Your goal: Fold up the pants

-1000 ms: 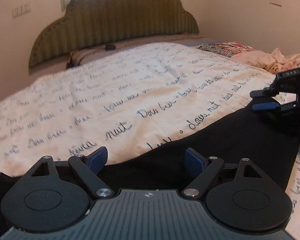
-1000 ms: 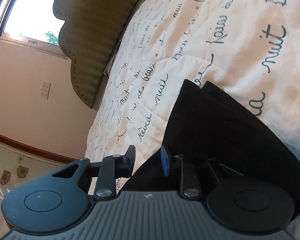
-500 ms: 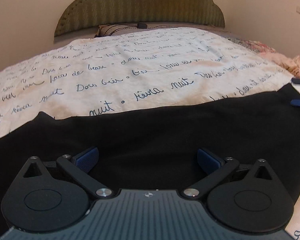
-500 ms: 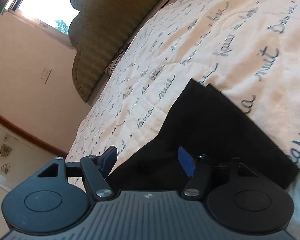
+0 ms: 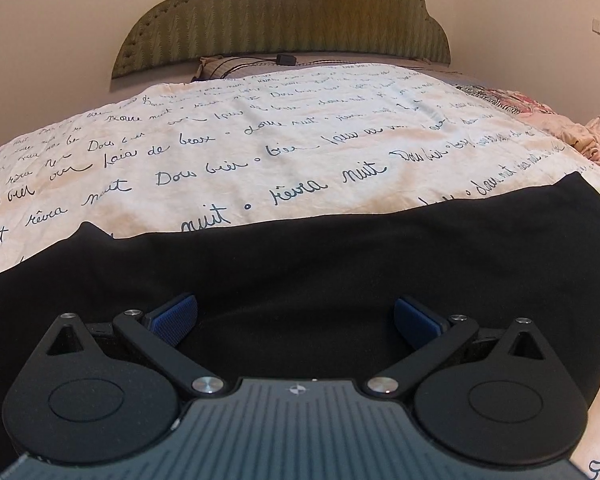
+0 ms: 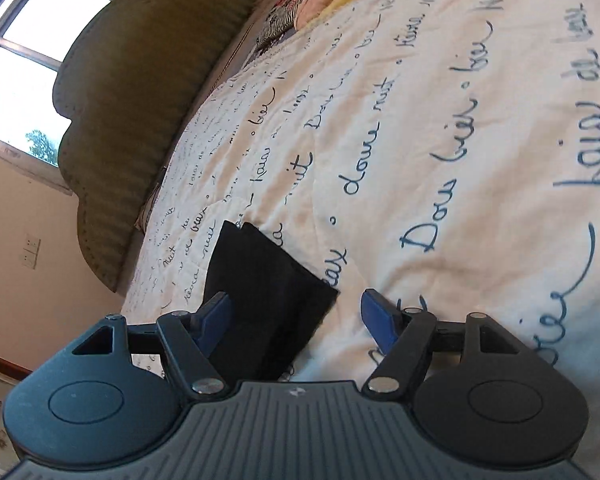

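Evidently, the release has just taken place: a second ago my right gripper (image 6: 296, 320) had its blue pads nearly together at the edge of the black pants (image 5: 300, 264), and now its jaws stand wide apart with nothing between them, its view swung off toward the bedspread (image 6: 460, 140). My left gripper (image 5: 296, 316) is likewise spread wide and holding nothing; it has moved from the edge of the garment to a position directly over the dark cloth, facing the headboard (image 5: 284, 12). I record the pants as lying flat on the bedspread, at the end far from the headboard, stretched as a long band across the bed. In the right wrist view the end of the band shows two layered corners, one just offset from the other, so I judge that one fold, leg upon leg, is already laid. My reading is that the cloth has been set down and freed, and that a crosswise fold remains before the task is done. As to containers: none appears in either view. A heap of pink and patterned laundry (image 5: 572, 128) lies loose on the bed, nearer the headboard than the pants, well apart from them.
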Tool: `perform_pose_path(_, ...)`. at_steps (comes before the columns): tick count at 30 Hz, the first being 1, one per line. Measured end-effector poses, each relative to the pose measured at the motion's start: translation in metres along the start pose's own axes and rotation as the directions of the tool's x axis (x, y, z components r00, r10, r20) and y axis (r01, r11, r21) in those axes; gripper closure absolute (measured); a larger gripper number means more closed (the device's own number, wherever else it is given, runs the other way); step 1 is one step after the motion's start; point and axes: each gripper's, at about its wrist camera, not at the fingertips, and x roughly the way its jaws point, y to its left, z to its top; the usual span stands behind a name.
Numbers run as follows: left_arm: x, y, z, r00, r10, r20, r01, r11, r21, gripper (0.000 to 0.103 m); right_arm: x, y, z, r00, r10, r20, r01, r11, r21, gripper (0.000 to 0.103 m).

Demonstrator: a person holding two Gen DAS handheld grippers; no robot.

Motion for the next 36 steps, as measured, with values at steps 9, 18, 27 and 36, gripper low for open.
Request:
perform_pose_path(9, -0.001, 0.002, -0.001, 1.000, -0.010, 0.008, 0.010, 1.000, -0.016, 0.001, 0.022, 0.010, -0.011, 0.992, 0.124, 0.019, -0.125, 0.988, 0.094, 0.030)
perform_pose_path(18, -0.002, 0.002, -0.001, 1.000, -0.011, 0.013, 0.012, 1.000, -0.022, 0.001, 0.033, -0.006, -0.031, 0.990, 0.111, 0.087, -0.120, 0.987, 0.109, 0.085)
perform_pose_path(27, -0.004, -0.002, -0.002, 1.000, 0.021, 0.018, -0.021, 1.000, -0.007, 0.000, 0.045, -0.005, -0.014, 0.992, 0.106, 0.067, -0.116, 0.979, 0.165, 0.081)
perform_pose_path(36, -0.005, -0.003, -0.003, 0.999, 0.044, 0.018, -0.044, 0.999, -0.007, 0.000, 0.048, -0.002, -0.019, 0.990, 0.111, 0.087, -0.117, 0.991, 0.067, 0.085)
